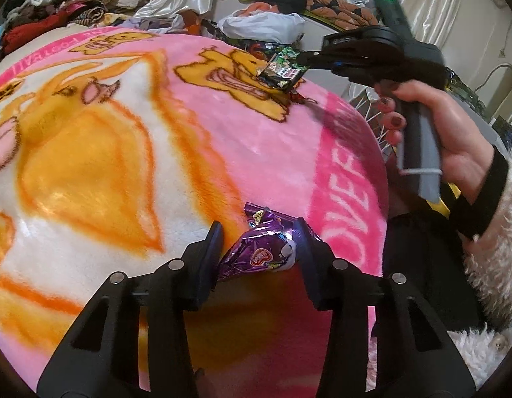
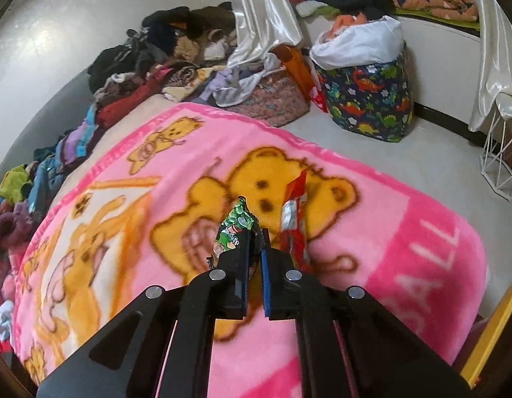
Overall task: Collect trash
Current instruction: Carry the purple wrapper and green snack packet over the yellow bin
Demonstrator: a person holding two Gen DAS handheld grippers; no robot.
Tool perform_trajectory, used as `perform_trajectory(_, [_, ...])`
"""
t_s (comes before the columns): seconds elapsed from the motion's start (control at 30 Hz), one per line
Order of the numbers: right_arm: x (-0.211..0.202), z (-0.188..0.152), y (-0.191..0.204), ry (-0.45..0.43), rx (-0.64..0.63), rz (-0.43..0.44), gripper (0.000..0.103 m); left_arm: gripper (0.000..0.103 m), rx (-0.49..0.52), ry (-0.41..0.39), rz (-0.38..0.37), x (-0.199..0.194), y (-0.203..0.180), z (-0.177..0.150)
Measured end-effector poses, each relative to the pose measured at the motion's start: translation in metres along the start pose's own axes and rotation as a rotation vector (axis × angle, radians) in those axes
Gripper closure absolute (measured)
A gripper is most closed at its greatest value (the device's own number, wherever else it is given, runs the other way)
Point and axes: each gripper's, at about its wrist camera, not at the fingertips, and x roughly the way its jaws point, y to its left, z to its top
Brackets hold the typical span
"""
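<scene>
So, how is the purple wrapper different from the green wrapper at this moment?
The purple wrapper is shiny purple foil; the green wrapper has green cartoon print. The purple wrapper sits between the left gripper's fairly wide jaws; the green wrapper is pinched in the right gripper's nearly closed jaws. Both are crumpled snack packets over the pink blanket.

2 wrappers on blanket, bin behind it, clothes pile at left
</scene>
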Motion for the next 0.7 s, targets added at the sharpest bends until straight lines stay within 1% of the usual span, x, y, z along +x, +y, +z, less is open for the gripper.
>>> perform_trajectory(0.1, [-0.016, -0.010, 0.004, -0.002, -0.016, 0.010, 0.097, 0.071, 0.001, -0.002, -0.002, -0.001, 0.000, 0.001])
perform_trajectory(0.37, [-0.051, -0.042, 0.003, -0.009, 0.002, 0.028, 0.097, 0.073, 0.024, -0.010, -0.005, -0.009, -0.007, 0.000])
perform_trajectory(0.53, [-0.071, -0.058, 0.009, -0.022, -0.003, 0.043, 0.097, 0.073, 0.043, -0.029, -0.004, -0.017, -0.014, 0.002])
perform_trajectory(0.7, [-0.091, -0.069, 0.014, -0.034, -0.029, 0.036, 0.097, 0.073, 0.050, -0.052, -0.005, -0.024, -0.018, 0.009])
